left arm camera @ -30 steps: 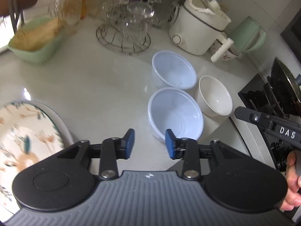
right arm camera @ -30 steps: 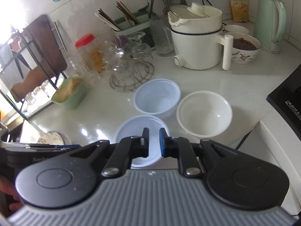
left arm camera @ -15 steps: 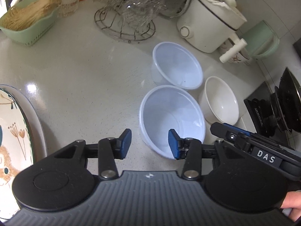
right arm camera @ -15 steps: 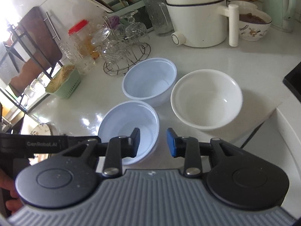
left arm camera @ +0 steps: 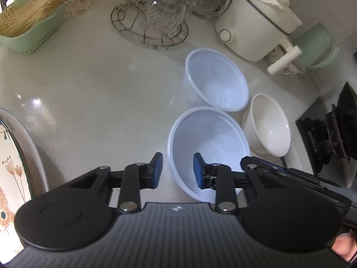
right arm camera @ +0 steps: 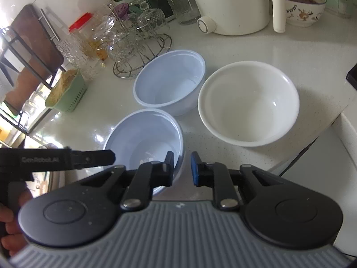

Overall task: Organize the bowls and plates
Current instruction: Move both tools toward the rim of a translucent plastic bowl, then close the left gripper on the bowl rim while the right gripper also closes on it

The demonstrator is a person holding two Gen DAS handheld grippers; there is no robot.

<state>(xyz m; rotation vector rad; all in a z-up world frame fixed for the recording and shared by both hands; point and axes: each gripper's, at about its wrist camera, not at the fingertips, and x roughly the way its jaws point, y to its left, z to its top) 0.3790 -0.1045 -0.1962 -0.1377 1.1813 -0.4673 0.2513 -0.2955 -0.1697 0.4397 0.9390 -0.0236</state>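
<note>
Three empty bowls stand close together on the white counter. The near pale blue bowl (left arm camera: 207, 143) (right arm camera: 145, 134) lies right at both grippers. My left gripper (left arm camera: 176, 172) is open, its fingers straddling this bowl's left rim. My right gripper (right arm camera: 181, 169) is open, straddling the same bowl's right rim. A second pale blue bowl (left arm camera: 215, 82) (right arm camera: 169, 80) stands behind it. A white bowl (left arm camera: 267, 125) (right arm camera: 247, 105) stands to the right. A patterned plate (left arm camera: 13, 178) lies at the left edge of the left wrist view.
A wire rack of glasses (left arm camera: 154, 22) (right arm camera: 138, 44), a white electric pot (left arm camera: 252, 26) (right arm camera: 232, 6) and a green basket (left arm camera: 29, 31) (right arm camera: 67, 91) stand at the back. A black stove (left arm camera: 330, 138) is at the right. The counter edge (right arm camera: 312, 143) drops off beyond the white bowl.
Both grippers moved down and forward onto the near blue bowl. The right gripper opened from nearly shut and now straddles the bowl's rim. The left gripper stayed open.
</note>
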